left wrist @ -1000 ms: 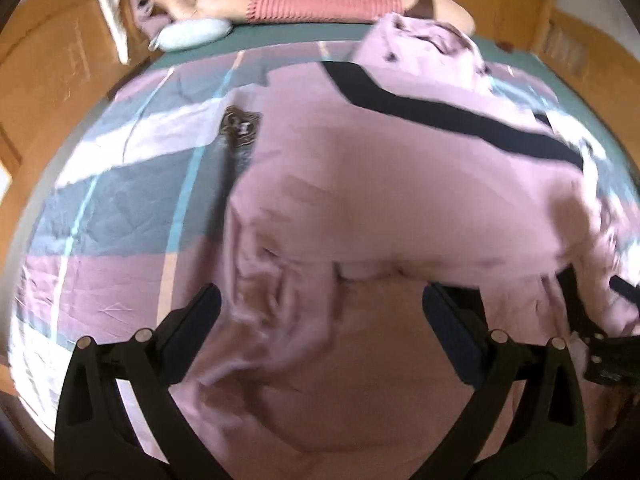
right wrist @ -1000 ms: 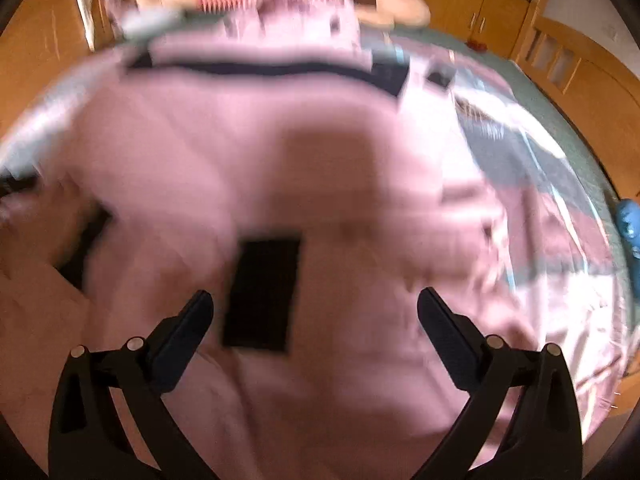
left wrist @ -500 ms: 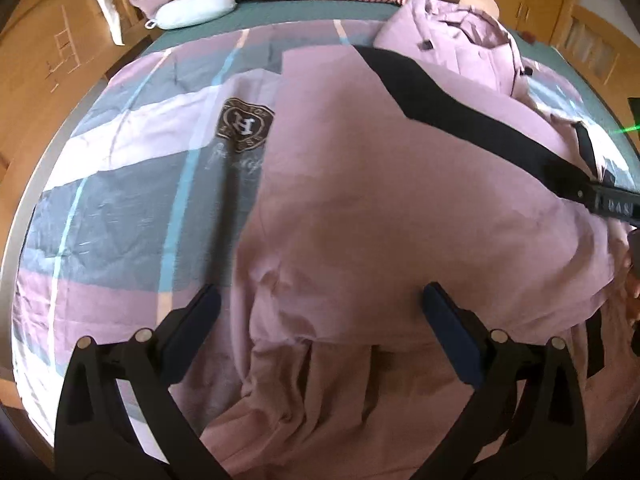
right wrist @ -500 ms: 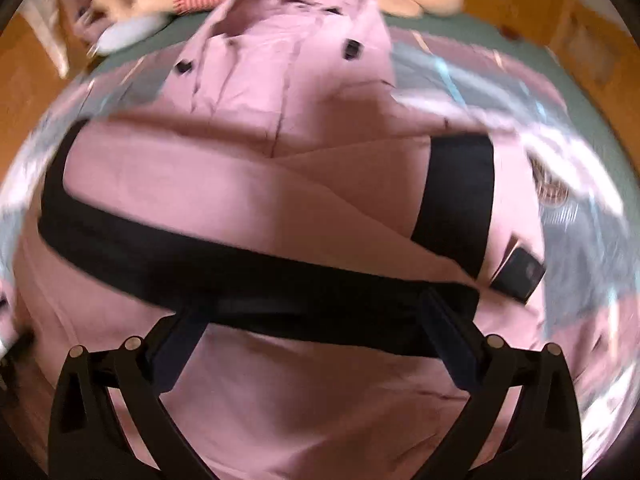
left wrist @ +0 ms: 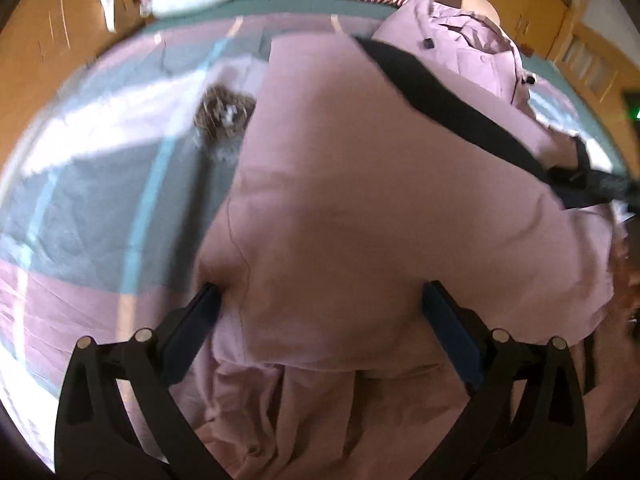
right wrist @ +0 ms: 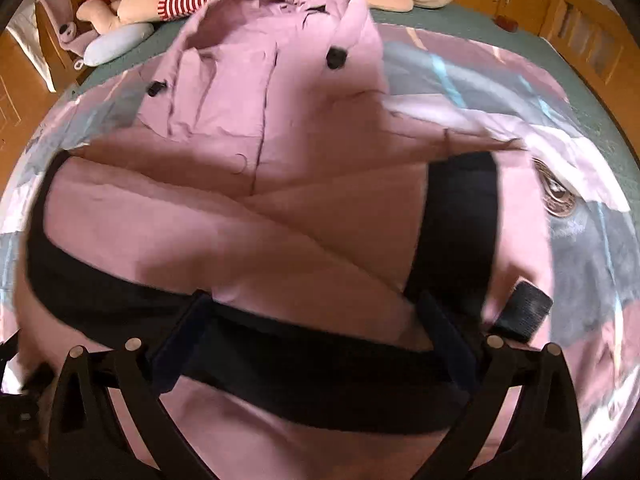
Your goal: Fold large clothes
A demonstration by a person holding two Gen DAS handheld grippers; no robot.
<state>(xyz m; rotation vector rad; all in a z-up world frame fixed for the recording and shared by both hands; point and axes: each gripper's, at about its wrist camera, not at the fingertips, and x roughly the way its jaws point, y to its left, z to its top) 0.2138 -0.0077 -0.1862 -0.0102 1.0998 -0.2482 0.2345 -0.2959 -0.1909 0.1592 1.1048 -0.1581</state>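
Coat [left wrist: 400, 200], pink with a black band, lies across the bed [left wrist: 80, 216]; left gripper [left wrist: 320, 316] spread wide over its folded edge, nothing gripped. Right view: right gripper [right wrist: 312, 328] wide above the band [right wrist: 300, 368], hood [right wrist: 260, 68] toward the bed's far edge

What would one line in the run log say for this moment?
task: fold jacket | pink jacket lying on bed quilt | left gripper open over jacket | right gripper open over black band
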